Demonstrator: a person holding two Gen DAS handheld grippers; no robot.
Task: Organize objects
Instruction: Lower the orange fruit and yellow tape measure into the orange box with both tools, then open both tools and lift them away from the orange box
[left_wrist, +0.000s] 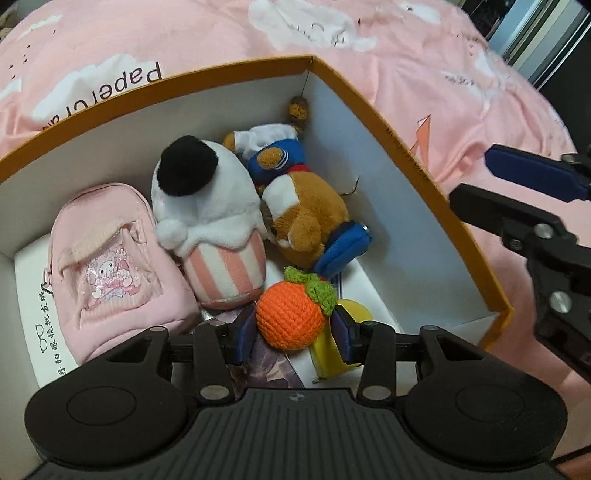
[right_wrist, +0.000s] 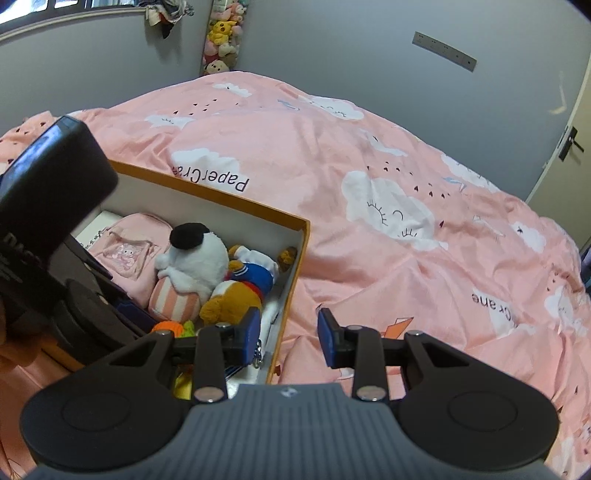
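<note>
An orange-rimmed white box (left_wrist: 406, 147) lies on the pink bedspread (left_wrist: 443, 74). My left gripper (left_wrist: 293, 334) hangs over its near end, its blue pads pressed on both sides of a crocheted orange with a green leaf (left_wrist: 290, 314). Inside lie a pink pouch (left_wrist: 110, 266), a cupcake plush with a black pompom (left_wrist: 207, 206) and a brown bear plush in blue (left_wrist: 295, 195). My right gripper (right_wrist: 288, 338) stands open with nothing between its fingers, above the box's right wall (right_wrist: 295, 266) and the bedspread. Its fingers (left_wrist: 535, 177) show at the right of the left wrist view.
A yellow item (left_wrist: 328, 354) and a white card with printed text (left_wrist: 37, 314) lie under the toys in the box. Grey walls, a hanging column of plush toys (right_wrist: 221, 40) and a door (right_wrist: 565, 147) stand beyond the bed.
</note>
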